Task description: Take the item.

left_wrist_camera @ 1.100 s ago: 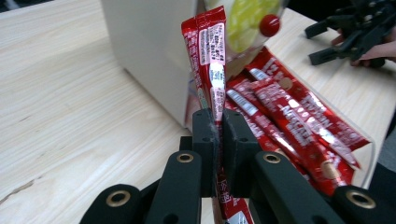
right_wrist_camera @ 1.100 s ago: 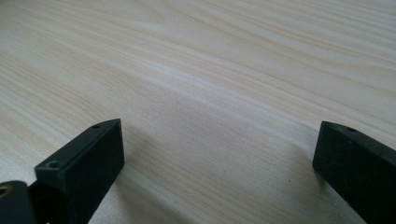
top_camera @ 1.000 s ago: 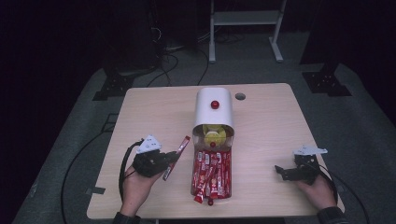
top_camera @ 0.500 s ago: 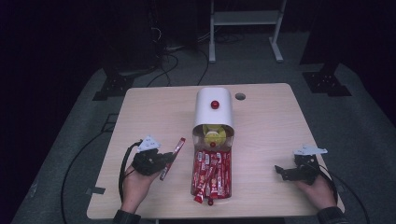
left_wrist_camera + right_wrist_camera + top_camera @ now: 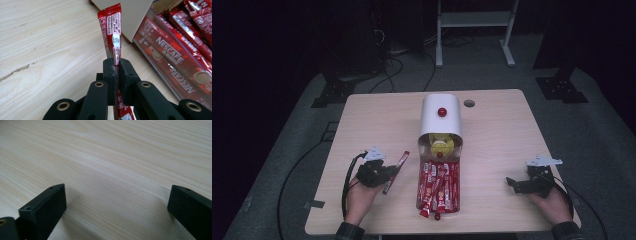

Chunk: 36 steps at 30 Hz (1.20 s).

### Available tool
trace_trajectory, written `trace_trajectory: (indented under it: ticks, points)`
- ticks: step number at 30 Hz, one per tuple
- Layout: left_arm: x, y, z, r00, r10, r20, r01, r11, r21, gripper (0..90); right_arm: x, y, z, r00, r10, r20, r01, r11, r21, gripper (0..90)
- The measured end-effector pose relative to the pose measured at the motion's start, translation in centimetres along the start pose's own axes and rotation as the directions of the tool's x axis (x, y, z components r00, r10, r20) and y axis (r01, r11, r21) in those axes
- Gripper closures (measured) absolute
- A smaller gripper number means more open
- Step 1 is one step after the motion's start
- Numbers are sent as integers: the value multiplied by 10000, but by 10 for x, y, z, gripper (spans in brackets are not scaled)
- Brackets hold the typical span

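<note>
Left claw (image 5: pixel 116 72) clamped on one red coffee stick (image 5: pixel 112 32), just left of the clear tray (image 5: pixel 458 192).

Stick's long axis running forward out of the jaws, tip angled toward the white dispenser (image 5: pixel 440 117); glossy red sachet, white print, slightly creased. Held over bare tabletop (image 5: pixel 372 120), beside the tray's heap. Right claw (image 5: pixel 115 207) spread wide apart, holding nothing, well off to the right.

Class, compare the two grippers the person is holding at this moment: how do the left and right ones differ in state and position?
1. The left gripper has its jaws shut on a red sachet; the right gripper has its jaws wide apart and holds nothing.
2. The left gripper sits close beside the clear tray of sachets; the right gripper is out over bare table near the right edge.
Both are black, two-jawed and hand-held.
</note>
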<state>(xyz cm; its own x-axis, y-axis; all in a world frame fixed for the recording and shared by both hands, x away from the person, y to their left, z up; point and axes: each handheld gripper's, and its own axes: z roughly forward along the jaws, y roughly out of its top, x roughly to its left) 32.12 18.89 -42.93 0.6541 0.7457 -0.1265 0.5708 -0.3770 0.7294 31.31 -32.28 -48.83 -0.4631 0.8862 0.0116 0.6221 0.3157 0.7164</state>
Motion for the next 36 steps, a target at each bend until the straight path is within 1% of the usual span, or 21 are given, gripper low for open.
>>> trace_trajectory:
  ticks: [1, 7, 11, 15, 18, 25, 32, 36]
  points:
    - [1, -1, 1, 10000, -76, -7, 76, 10000, -28, 845, 0, 0, 0, 10000, -1, 1, 1, 10000, 1, 13]
    - [5, -4, 6, 9999, -111, -74, 112, 9999, 100, 845, 0, 0, 0, 10000, 8, 1, -8, 10000, 5, 13]
    - [7, -6, 11, 9996, -245, -102, 247, 9996, 168, 845, 0, 0, 0, 10000, 11, 0, -11, 10000, 7, 14]
    - [9, -8, 15, 9996, -228, -143, 232, 9992, 320, 844, 0, 0, 0, 10000, 10, -4, -10, 10000, 6, 14]
    - [10, -9, 18, 9994, -287, -190, 293, 9990, 348, 844, 0, 0, 0, 10000, 8, 1, -8, 10000, 4, 13]
    - [10, -11, 23, 9992, -253, -309, 270, 9980, 573, 841, 0, 0, 0, 10000, 10, 0, -10, 10000, 7, 13]
    - [11, -13, 24, 9986, -402, -345, 421, 9975, 564, 837, 0, 0, 0, 10000, 8, 2, -8, 10000, 6, 14]
    - [12, -14, 27, 9985, -412, -361, 435, 9969, 661, 836, 0, 0, 0, 10000, 9, 0, -9, 10000, 5, 14]
